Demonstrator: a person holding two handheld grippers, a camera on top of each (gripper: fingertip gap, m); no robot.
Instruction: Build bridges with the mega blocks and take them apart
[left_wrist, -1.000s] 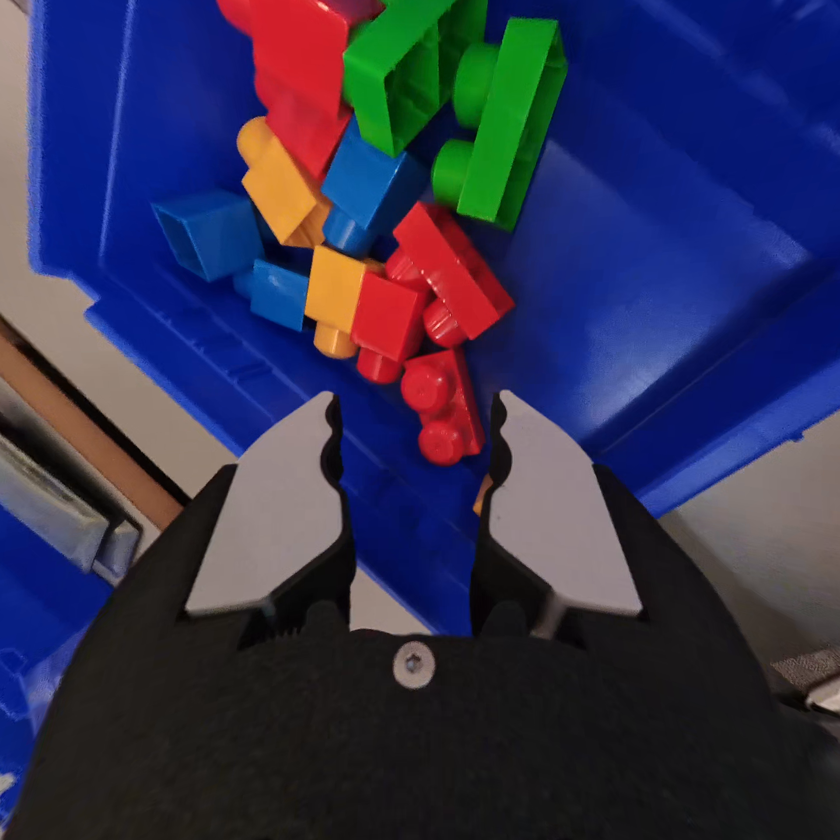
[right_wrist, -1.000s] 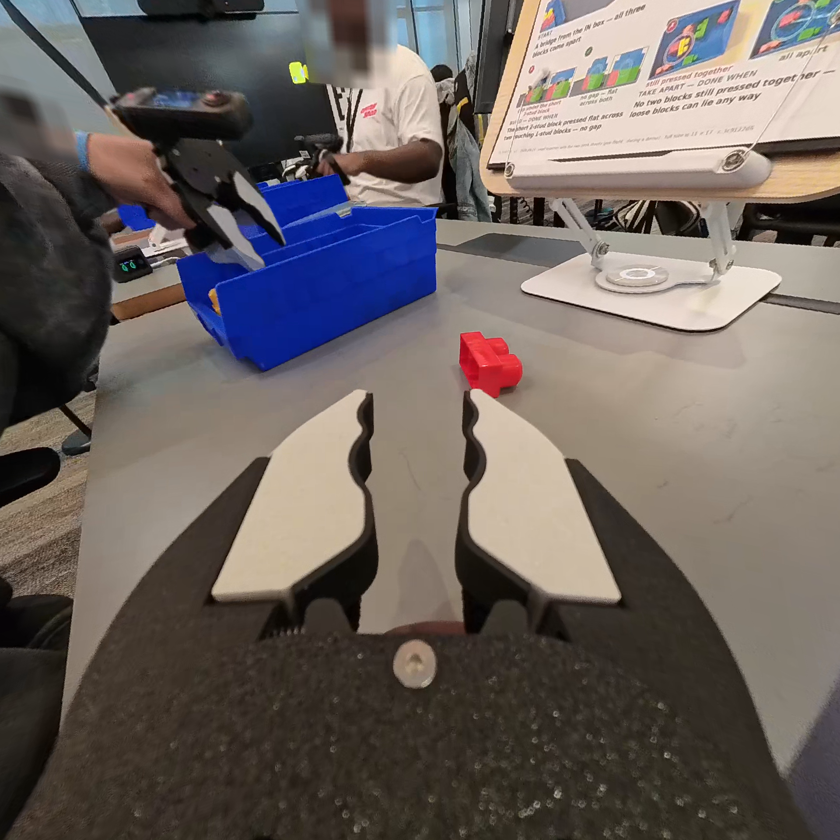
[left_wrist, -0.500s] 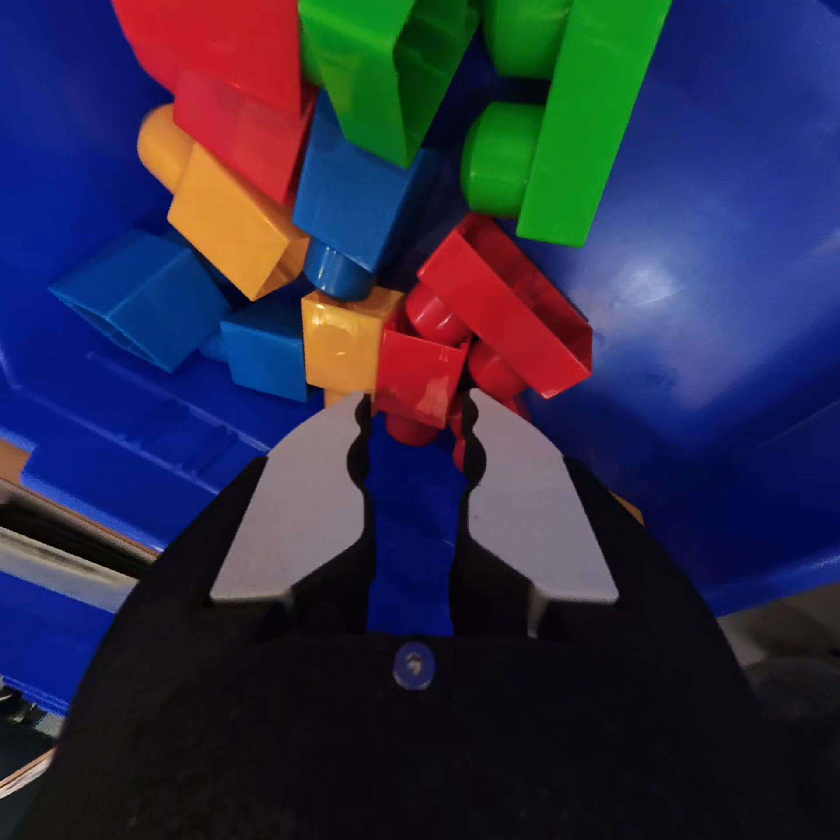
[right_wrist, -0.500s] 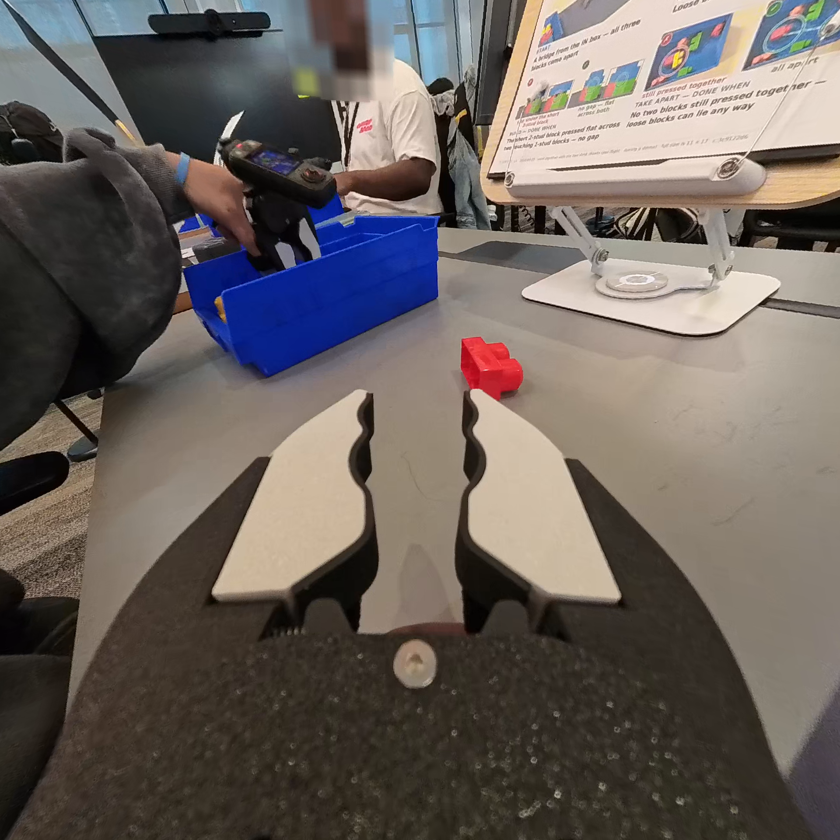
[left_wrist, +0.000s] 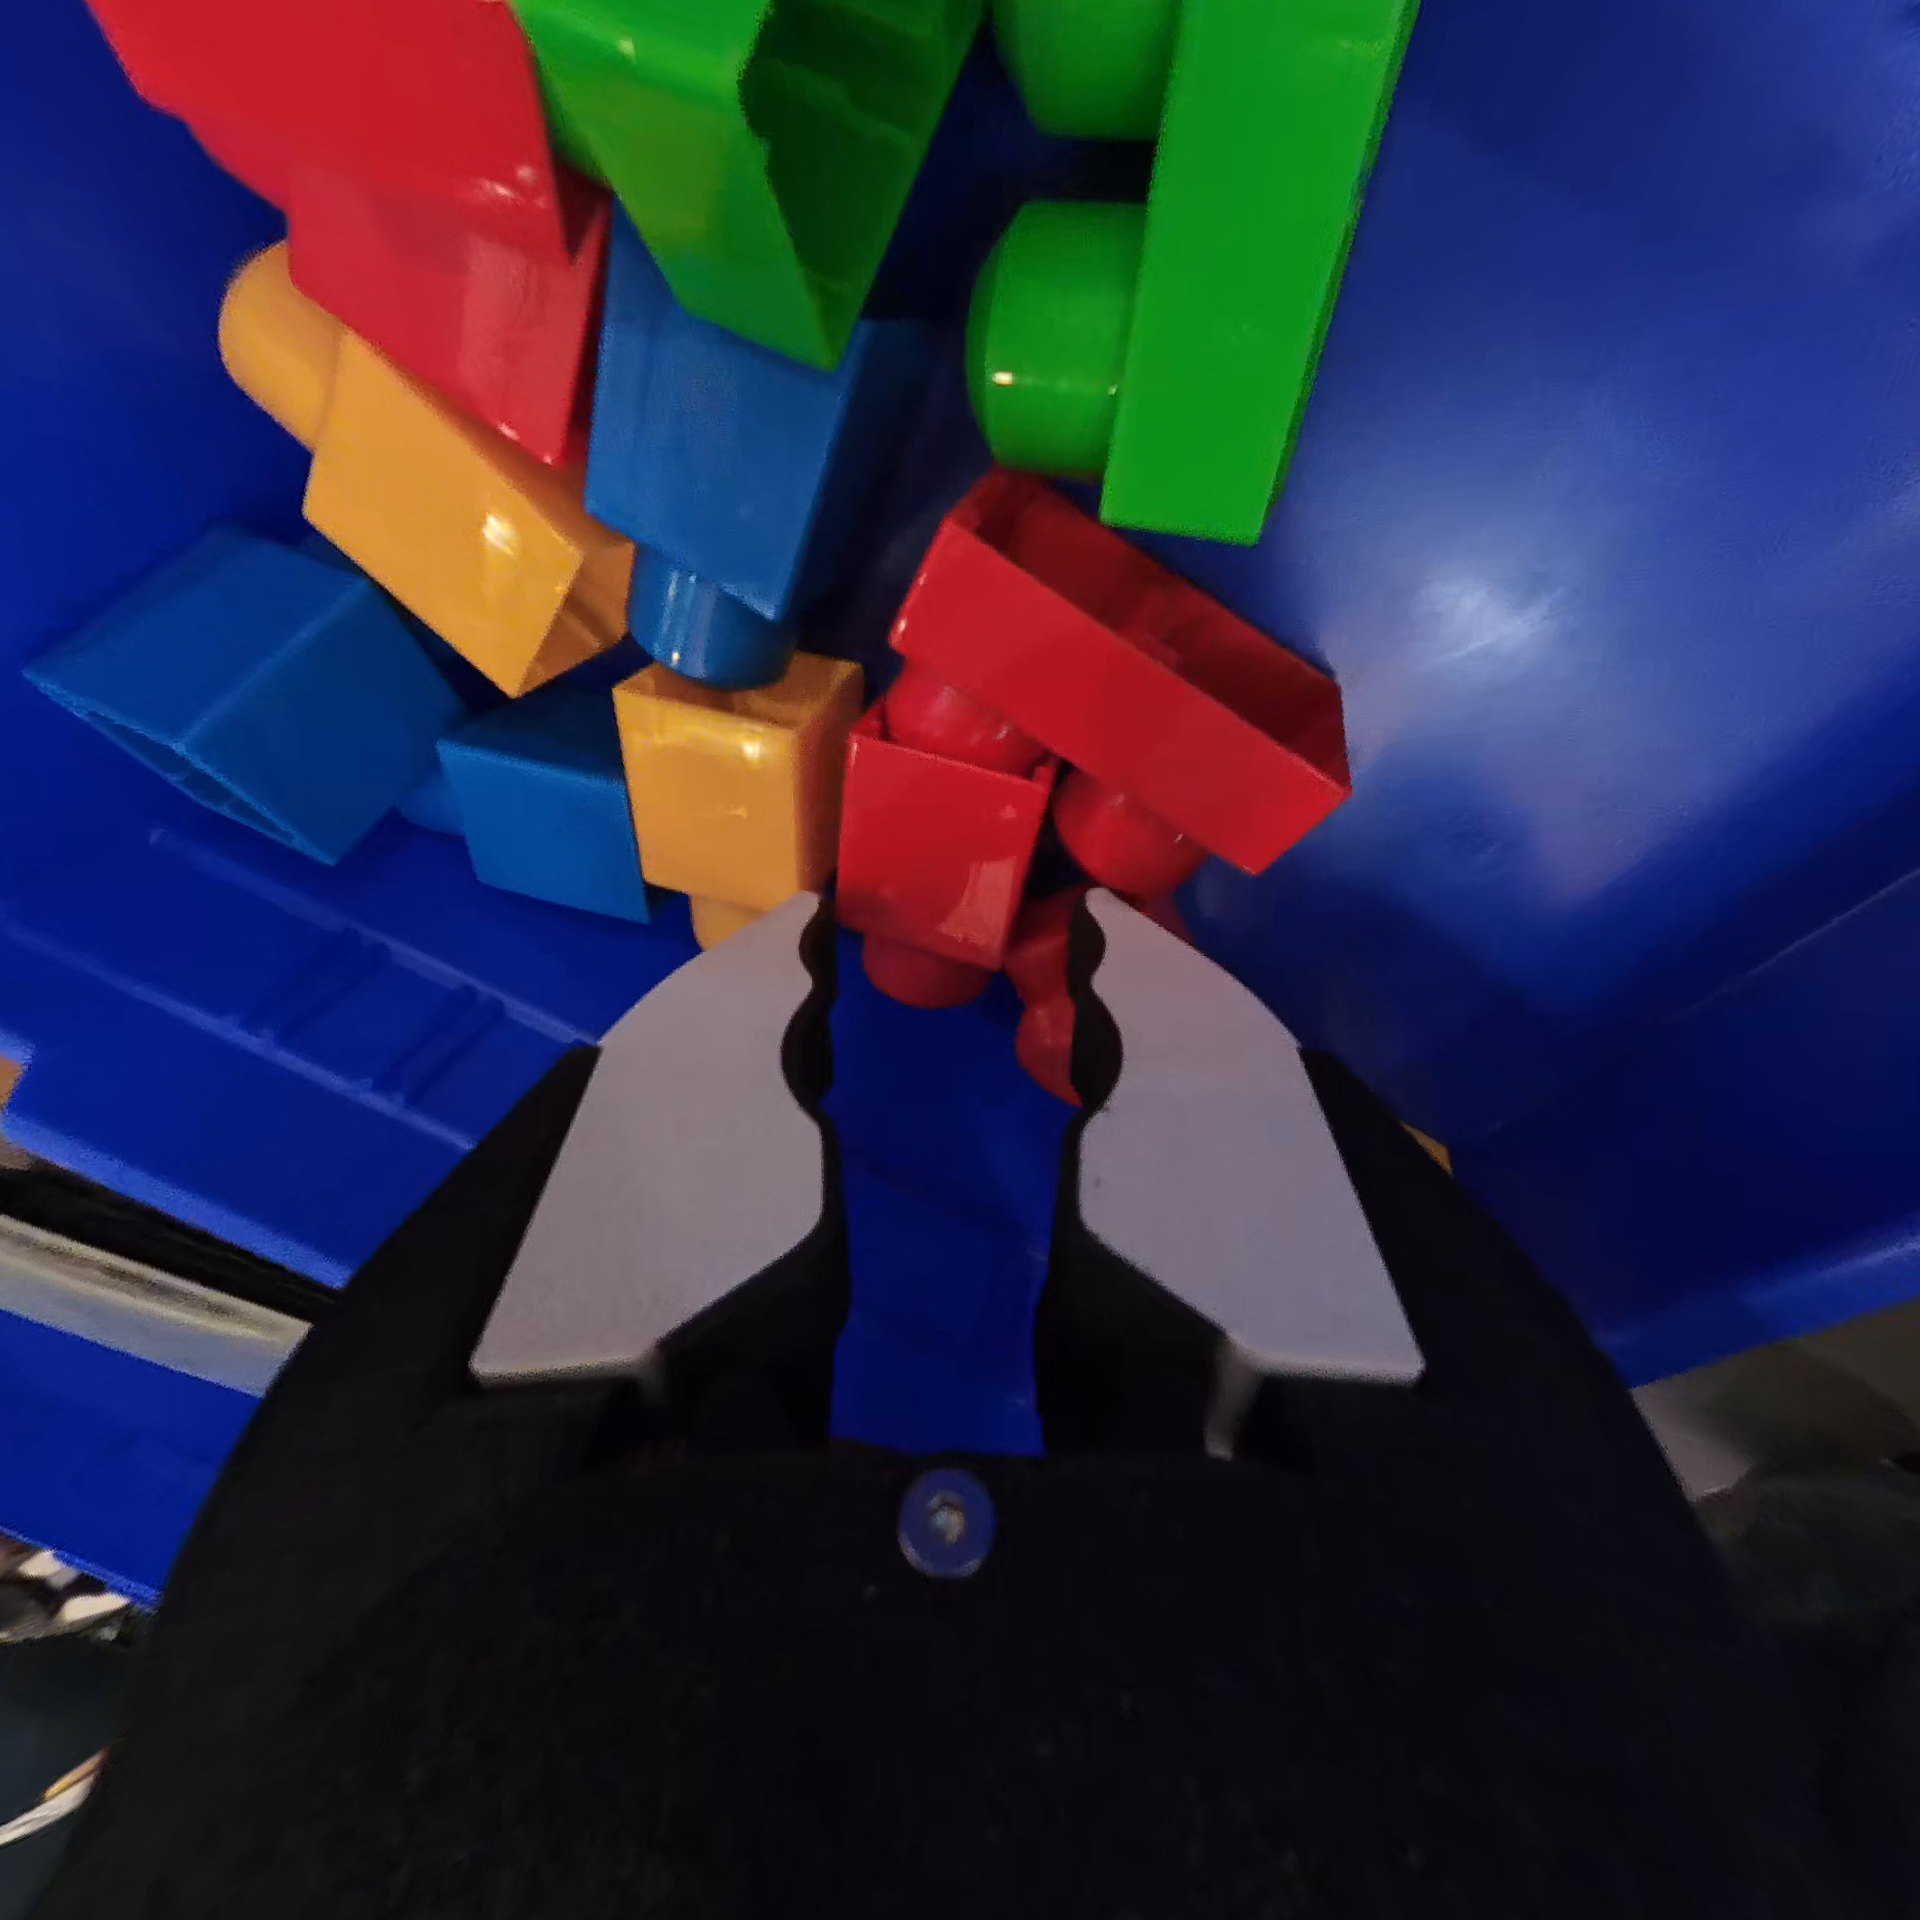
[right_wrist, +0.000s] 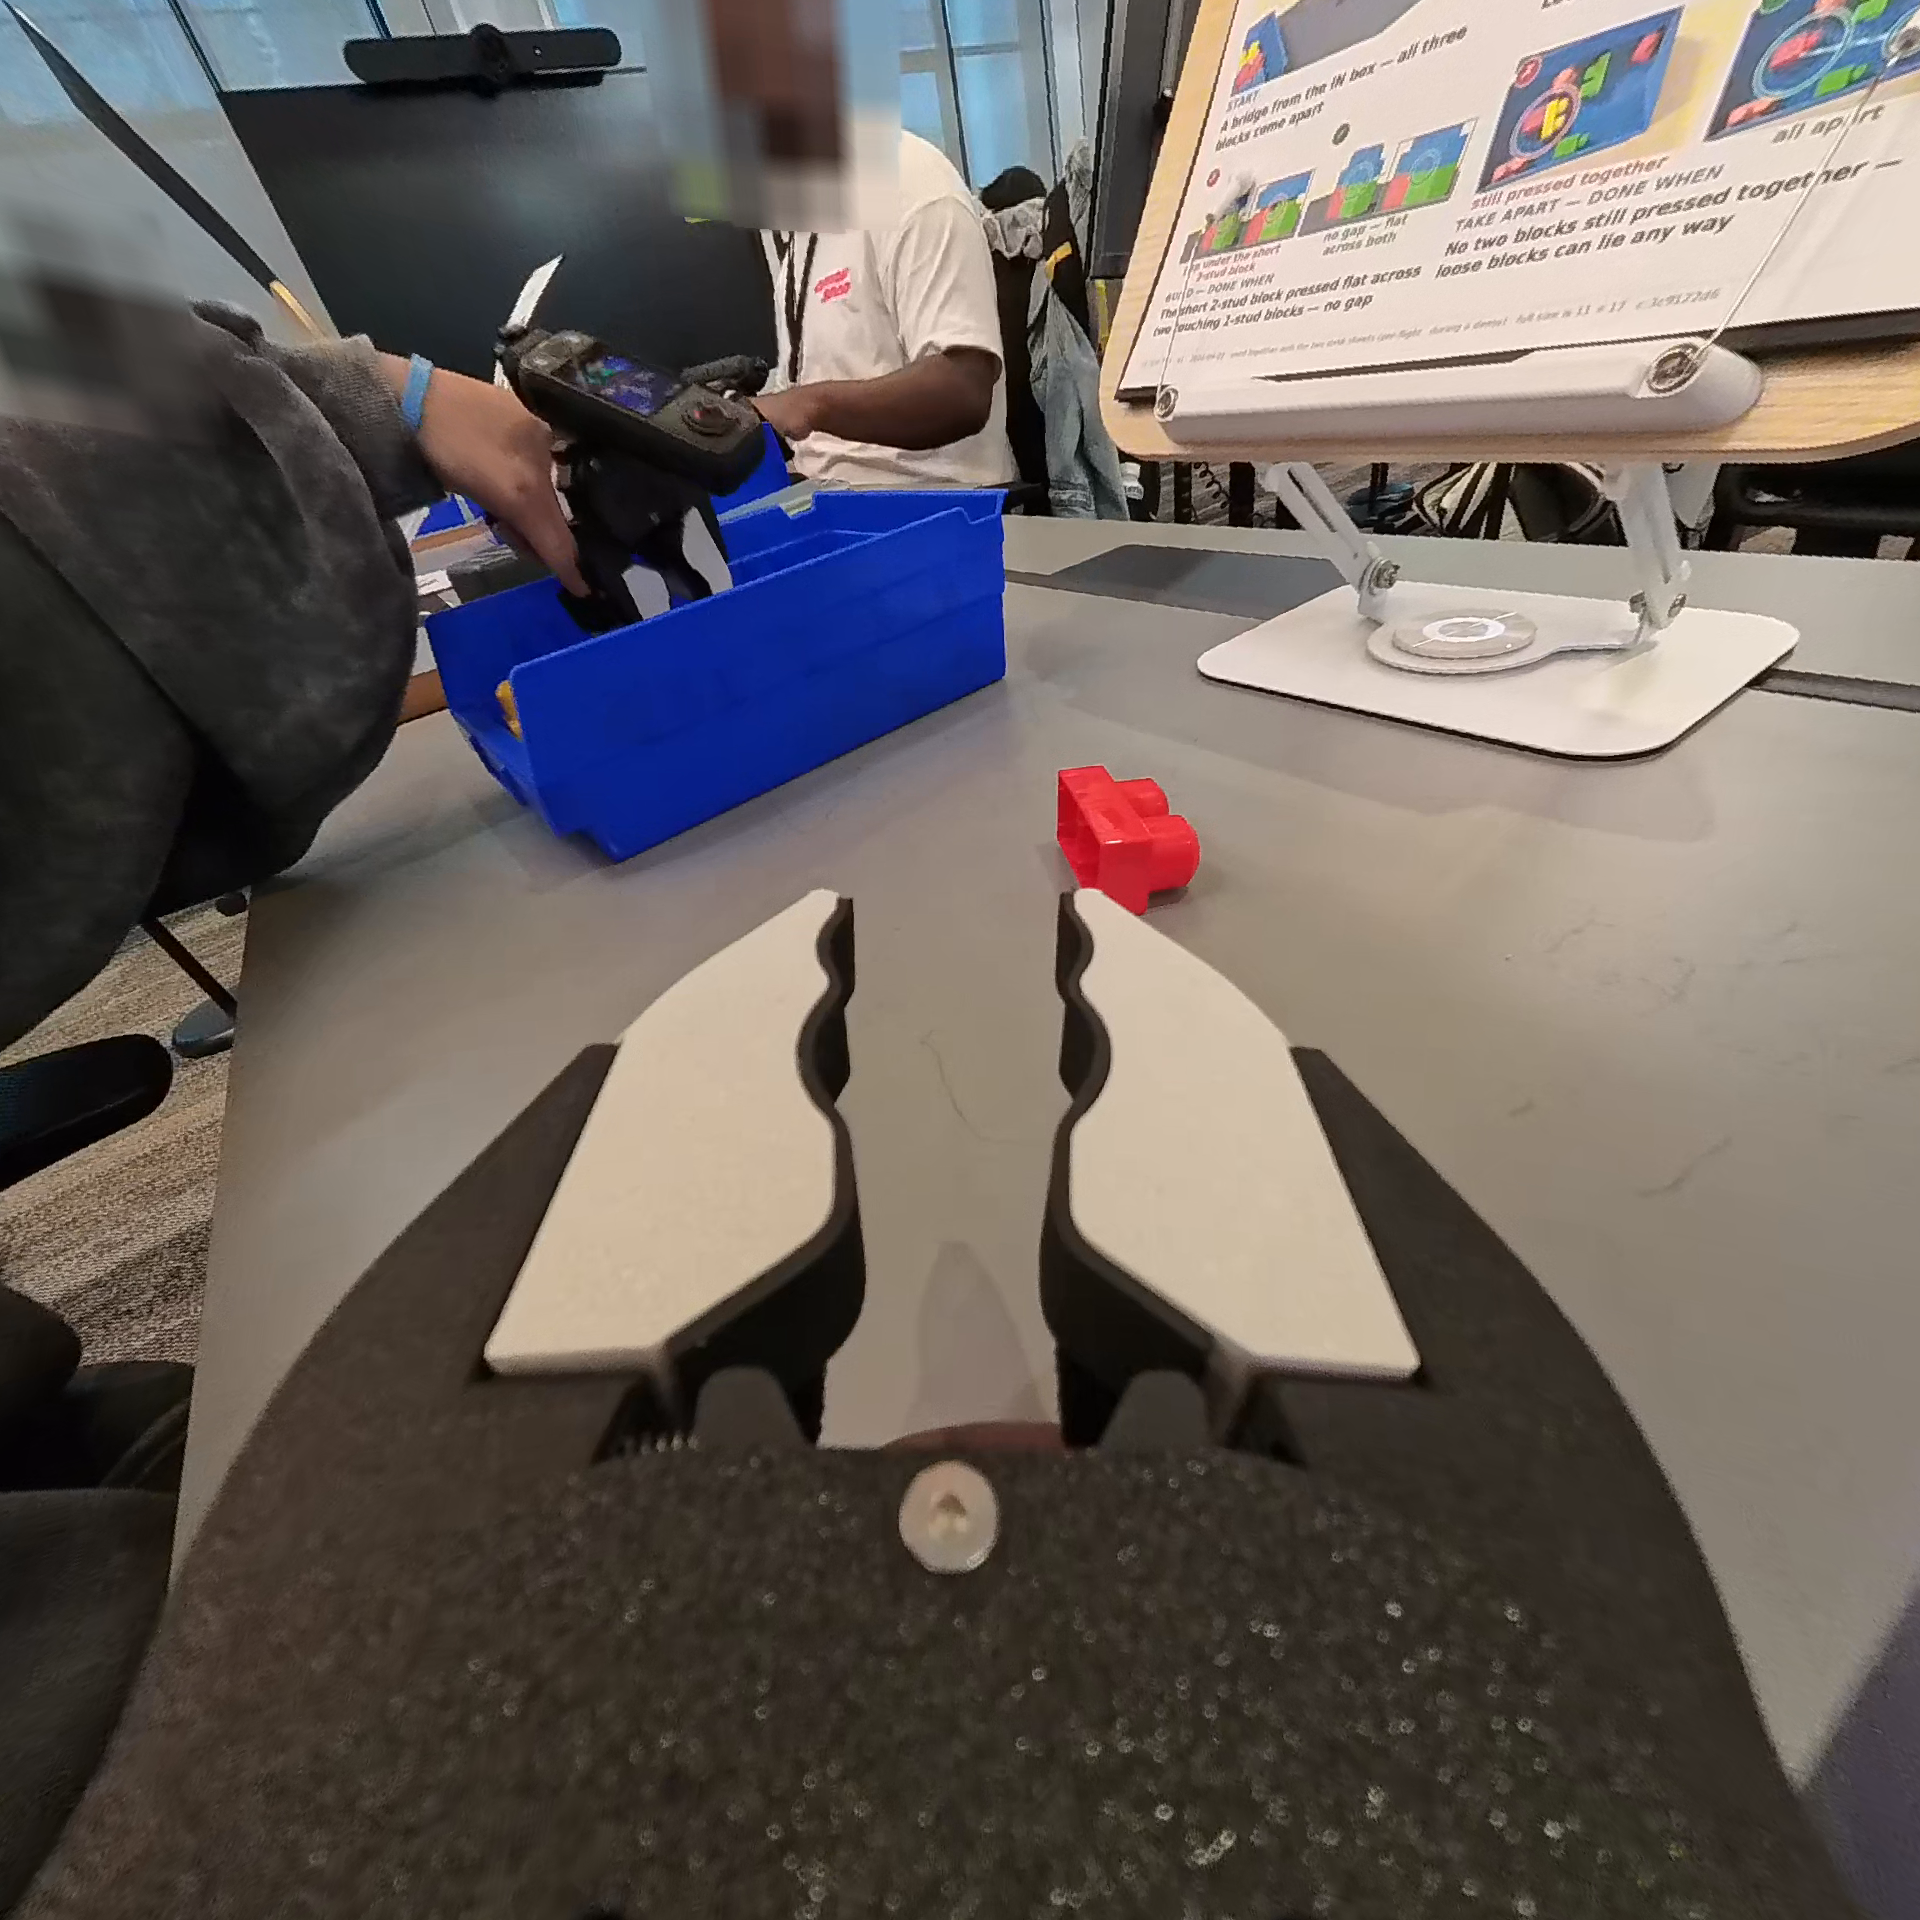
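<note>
The left gripper (left_wrist: 951, 940) was seen reaching down into the blue bin (left_wrist: 1621, 727), its jaws spread a little apart with bare bin floor showing between them. Its tips were placed on either side of a small 1-stud red block (left_wrist: 940, 847), the stud pointing toward the camera; whether the pads touched it could not be told. Just beside that block an orange 1-stud block (left_wrist: 727, 795) was lying, and to its other side a red 2-stud block (left_wrist: 1122, 665) was tipped with its hollow underside up. Farther in, 2 green blocks (left_wrist: 1216, 270), blue blocks (left_wrist: 717, 457) and another orange block (left_wrist: 436, 509) were heaped together — a pile shown only by the left wrist view.

The right wrist view showed what the other could not: the bin from outside (right_wrist: 769, 675), standing on a grey table (right_wrist: 1558, 1039), with the left gripper (right_wrist: 665, 571) dipped into it and held by a hand (right_wrist: 499, 468) in a grey sleeve. The contents were hidden behind the bin wall. The right gripper (right_wrist: 956, 914) was held low over the table, jaws spread and holding nothing. A lone red block (right_wrist: 1127, 836) was lying on the table just beyond its right fingertip — apart from the bin. A white stand (right_wrist: 1496, 665) carrying an instruction sheet (right_wrist: 1538, 177) was placed at the far right, and a seated person in a white shirt (right_wrist: 894, 343) was visible behind the bin.
</note>
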